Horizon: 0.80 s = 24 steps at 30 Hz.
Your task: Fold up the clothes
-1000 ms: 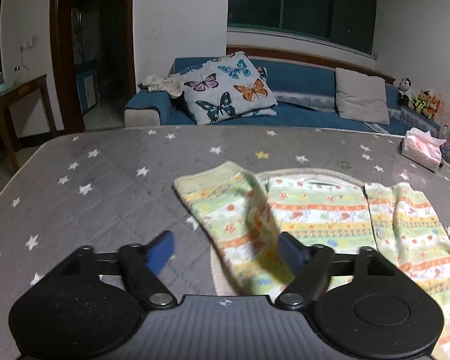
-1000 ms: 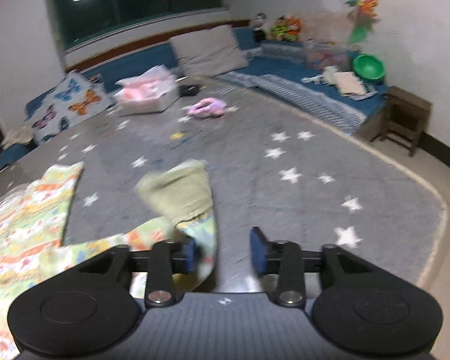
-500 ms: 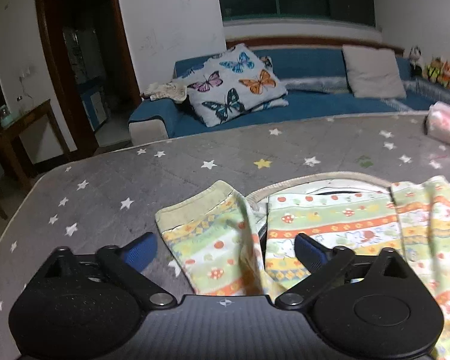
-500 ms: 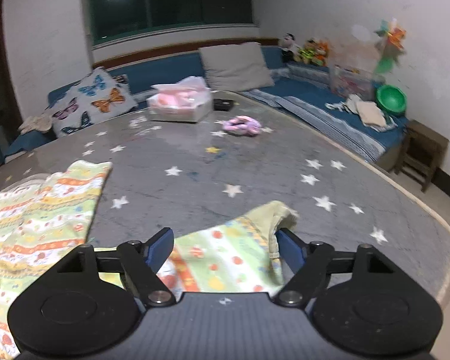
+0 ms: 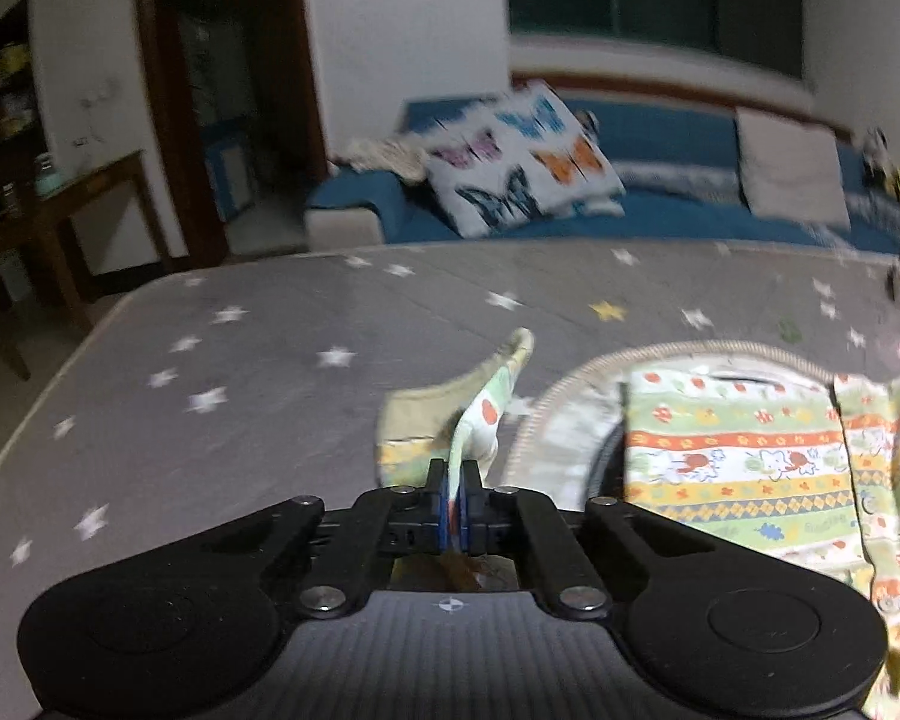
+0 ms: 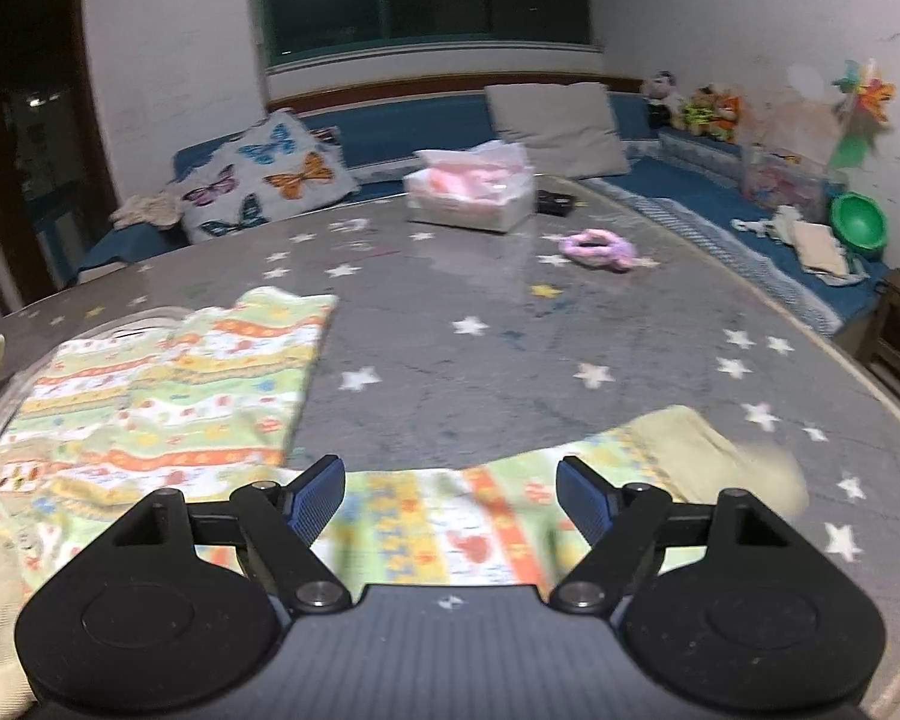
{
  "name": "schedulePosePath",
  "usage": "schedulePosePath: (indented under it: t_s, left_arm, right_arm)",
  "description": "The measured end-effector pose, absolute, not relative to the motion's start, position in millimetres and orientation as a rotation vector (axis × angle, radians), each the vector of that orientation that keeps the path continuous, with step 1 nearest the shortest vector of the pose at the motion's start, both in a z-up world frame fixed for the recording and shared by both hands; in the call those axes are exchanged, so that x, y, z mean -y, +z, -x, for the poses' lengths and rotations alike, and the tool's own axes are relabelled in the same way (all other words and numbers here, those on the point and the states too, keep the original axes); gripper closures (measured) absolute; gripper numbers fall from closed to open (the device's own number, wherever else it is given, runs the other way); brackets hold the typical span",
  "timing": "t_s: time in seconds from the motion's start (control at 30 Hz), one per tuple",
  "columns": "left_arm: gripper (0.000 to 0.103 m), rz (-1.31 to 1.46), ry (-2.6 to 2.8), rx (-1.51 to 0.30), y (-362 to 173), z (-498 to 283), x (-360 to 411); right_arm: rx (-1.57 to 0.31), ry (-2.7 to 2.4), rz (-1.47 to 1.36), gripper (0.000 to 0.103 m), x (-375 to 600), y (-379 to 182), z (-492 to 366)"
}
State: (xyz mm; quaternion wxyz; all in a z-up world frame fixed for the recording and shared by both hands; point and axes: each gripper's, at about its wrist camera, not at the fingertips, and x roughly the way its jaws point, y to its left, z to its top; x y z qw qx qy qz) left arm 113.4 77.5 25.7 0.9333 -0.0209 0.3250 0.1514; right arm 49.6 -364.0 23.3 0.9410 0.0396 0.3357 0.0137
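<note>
On the star-print worktop [image 6: 510,324], left tongs [image 5: 453,510] pinch a limp sleeve [image 5: 480,414] of the soft printed garment [image 6: 168,396]; right tongs [image 6: 450,495] gape over the other sleeve, best gripped near its cuff [image 6: 684,438].

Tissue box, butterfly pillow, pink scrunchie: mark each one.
tissue box [image 6: 471,204], right wrist view, front wall of the box.
butterfly pillow [image 5: 519,162], left wrist view, middle of its printed face.
pink scrunchie [image 6: 600,247], right wrist view, its fabric ring.
</note>
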Motion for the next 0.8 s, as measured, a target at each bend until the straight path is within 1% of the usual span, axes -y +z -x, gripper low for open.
schedulePosePath:
  t_s: [0.2, 0.37, 0.47, 0.53, 0.57, 0.63, 0.7, 0.73, 0.8]
  left_arm:
    - [0.100, 0.099, 0.412, -0.607, 24.7, -34.3, -90.9]
    - [0.098, 0.167, 0.449, -0.692, 5.4, -0.4, -108.0]
    - [0.089, 0.195, 0.446, -0.709, 3.9, 4.6, -116.4]
    - [0.078, 0.197, 0.453, -0.697, 8.8, 5.9, -119.0]
    - [0.075, 0.191, 0.459, -0.686, 12.1, 6.4, -119.4]
    - [0.061, 0.173, 0.462, -0.667, 17.8, 6.2, -119.3]
    - [0.052, 0.152, 0.449, -0.654, 21.0, 5.8, -119.0]
    - [0.049, 0.133, 0.432, -0.653, 21.8, 4.6, -117.5]
    - [0.047, 0.095, 0.417, -0.653, 21.4, 3.1, -114.1]
  right_arm:
    - [-0.684, 0.212, -0.007, 0.024, 315.7, 35.3, -44.6]
    - [-0.683, 0.455, 0.070, 0.024, 262.9, 50.0, -25.1]
    - [-0.676, 0.607, 0.150, 0.024, 230.7, 56.9, -3.1]
    - [-0.672, 0.684, 0.195, 0.024, 212.0, 58.1, 9.7]
    - [-0.670, 0.722, 0.217, 0.024, 202.7, 58.6, 16.0]
    - [-0.677, 0.792, 0.245, 0.024, 184.5, 56.0, 26.0]
    - [-0.683, 0.854, 0.278, 0.024, 167.7, 51.5, 35.5]
    - [-0.685, 0.880, 0.297, 0.024, 159.9, 48.4, 40.1]
    - [-0.689, 0.915, 0.337, 0.024, 145.6, 41.2, 48.5]
